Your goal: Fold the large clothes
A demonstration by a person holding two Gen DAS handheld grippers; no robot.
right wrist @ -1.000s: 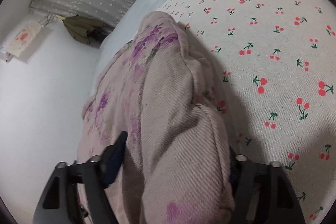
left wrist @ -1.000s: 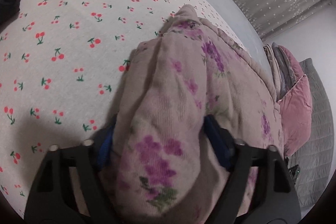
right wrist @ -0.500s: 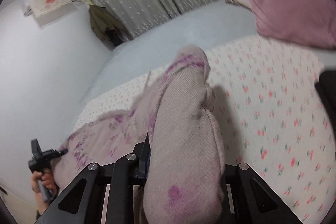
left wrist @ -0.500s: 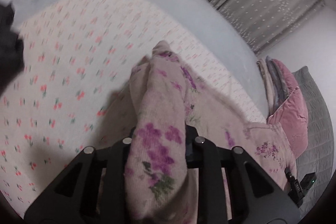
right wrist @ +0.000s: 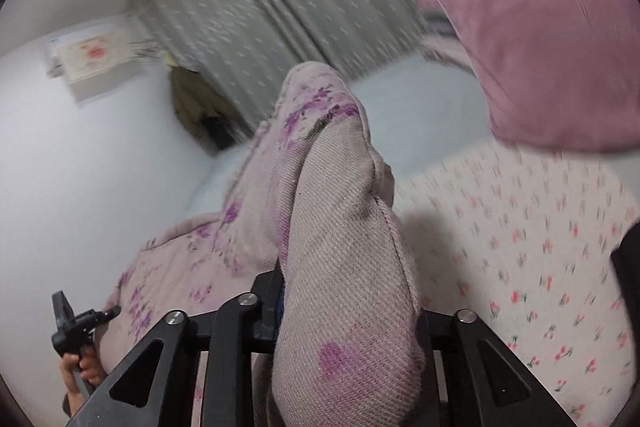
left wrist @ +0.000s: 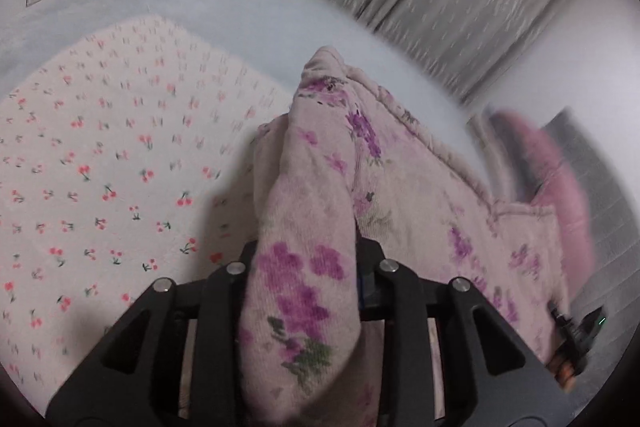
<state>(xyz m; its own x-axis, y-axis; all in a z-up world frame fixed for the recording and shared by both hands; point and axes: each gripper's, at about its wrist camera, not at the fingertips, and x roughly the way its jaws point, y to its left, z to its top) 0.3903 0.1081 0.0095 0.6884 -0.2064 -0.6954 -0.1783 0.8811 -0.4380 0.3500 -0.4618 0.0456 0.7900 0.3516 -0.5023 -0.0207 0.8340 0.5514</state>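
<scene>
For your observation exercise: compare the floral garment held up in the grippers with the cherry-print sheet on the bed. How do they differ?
The floral garment is dusty pink with purple flowers; the cherry-print sheet is cream with small red cherries. The garment is lifted and bunched, pinched by the left gripper and the right gripper; the sheet lies spread flat on the bed. Both are printed fabrics.

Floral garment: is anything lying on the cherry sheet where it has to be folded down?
Nothing visible: the garment hangs from both grippers, and the cherry sheet beside it shows bare.
</scene>
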